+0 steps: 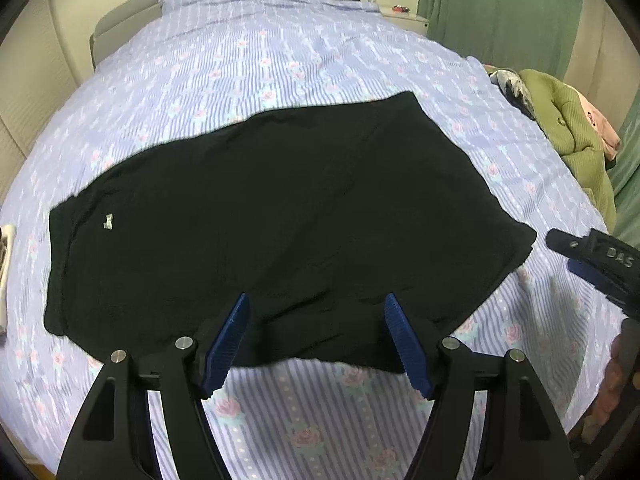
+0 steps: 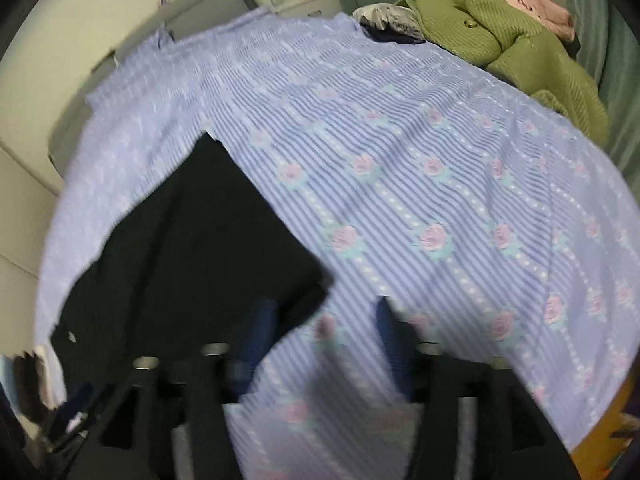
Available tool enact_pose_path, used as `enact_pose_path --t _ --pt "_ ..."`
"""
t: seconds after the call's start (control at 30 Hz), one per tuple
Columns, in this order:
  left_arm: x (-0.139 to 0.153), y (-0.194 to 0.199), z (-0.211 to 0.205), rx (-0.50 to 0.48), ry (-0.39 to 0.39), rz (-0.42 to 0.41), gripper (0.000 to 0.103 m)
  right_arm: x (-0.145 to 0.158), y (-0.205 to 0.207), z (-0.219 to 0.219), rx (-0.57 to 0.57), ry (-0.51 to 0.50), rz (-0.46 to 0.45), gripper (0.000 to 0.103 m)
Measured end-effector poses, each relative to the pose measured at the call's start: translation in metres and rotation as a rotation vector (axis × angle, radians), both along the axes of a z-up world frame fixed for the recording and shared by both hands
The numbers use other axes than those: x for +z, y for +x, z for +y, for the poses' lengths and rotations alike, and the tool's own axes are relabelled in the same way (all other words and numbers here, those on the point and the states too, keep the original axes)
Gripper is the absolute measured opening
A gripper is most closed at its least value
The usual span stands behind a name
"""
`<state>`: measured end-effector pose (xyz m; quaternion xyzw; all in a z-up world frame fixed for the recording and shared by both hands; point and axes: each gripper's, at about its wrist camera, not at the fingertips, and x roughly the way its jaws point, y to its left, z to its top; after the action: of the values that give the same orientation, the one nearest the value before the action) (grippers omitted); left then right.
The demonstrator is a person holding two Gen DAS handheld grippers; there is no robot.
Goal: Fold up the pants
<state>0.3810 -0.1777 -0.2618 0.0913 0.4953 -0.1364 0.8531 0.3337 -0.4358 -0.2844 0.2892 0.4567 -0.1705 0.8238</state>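
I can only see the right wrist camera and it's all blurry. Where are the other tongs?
Observer: The left tongs are open, straddling the near edge of the black pants without pinching it.
Child: Are my tongs on the pants?
Observer: No. The left wrist view shows the right tongs just past the pants' right corner, with a strip of bedsheet between them.
Child: Are the pants lying flat?
Observer: Mostly. They are spread wide across the sheet, and only the near edge between the left tongs is a bit rumpled.
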Motion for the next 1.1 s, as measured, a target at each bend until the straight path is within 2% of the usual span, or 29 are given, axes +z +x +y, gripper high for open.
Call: enact_pose_path --t 0.07,0.2,0.27,0.3,0.33,0.4,0.5,0.57,0.63,0.73,0.87,0.93,1.1 --pt "0.002 0.004 -0.002 -0.015 0.009 -0.014 0.070 -0.010 0.005 0.000 -0.007 0.059 -0.009 0.063" --pt "0.002 0.009 -0.002 -0.031 0.025 -0.022 0.070 -0.038 0.020 0.006 -0.019 0.149 0.039 0.062" --pt "0.001 0.008 0.000 -0.029 0.024 -0.015 0.070 -0.046 0.024 0.010 0.001 0.168 0.034 0.037" --pt "0.000 0.008 0.002 -0.026 0.026 -0.013 0.070 -0.047 0.026 0.013 0.024 0.132 0.066 0.013" --pt "-0.001 0.007 0.003 -0.023 0.029 -0.011 0.070 -0.047 0.027 0.015 0.030 0.092 0.084 0.010" --pt "-0.003 0.006 0.008 -0.009 0.033 -0.003 0.070 -0.044 0.023 0.013 0.002 0.043 0.093 0.010" --pt "-0.006 0.007 0.020 0.030 0.018 0.022 0.070 -0.047 0.020 0.011 -0.010 0.060 0.115 0.011" --pt "-0.006 0.008 0.029 0.052 0.003 0.028 0.070 -0.041 0.022 0.017 0.015 0.014 0.140 0.021" --pt "-0.002 0.009 0.038 0.068 -0.003 0.017 0.070 -0.025 0.020 0.024 0.005 -0.070 0.157 0.046" --pt "0.008 0.011 0.056 0.092 -0.021 -0.006 0.070 0.001 0.013 0.037 0.049 -0.126 0.130 0.048" --pt "0.024 0.019 0.089 0.116 -0.035 -0.045 0.071 0.028 0.025 0.072 0.146 -0.188 0.115 0.048" --pt "0.031 0.026 0.108 0.121 -0.033 -0.067 0.072 0.038 0.032 0.089 0.183 -0.193 0.095 0.055" --pt "0.042 0.053 0.158 0.121 -0.026 -0.099 0.072 0.042 0.062 0.139 0.254 -0.171 0.073 0.056"
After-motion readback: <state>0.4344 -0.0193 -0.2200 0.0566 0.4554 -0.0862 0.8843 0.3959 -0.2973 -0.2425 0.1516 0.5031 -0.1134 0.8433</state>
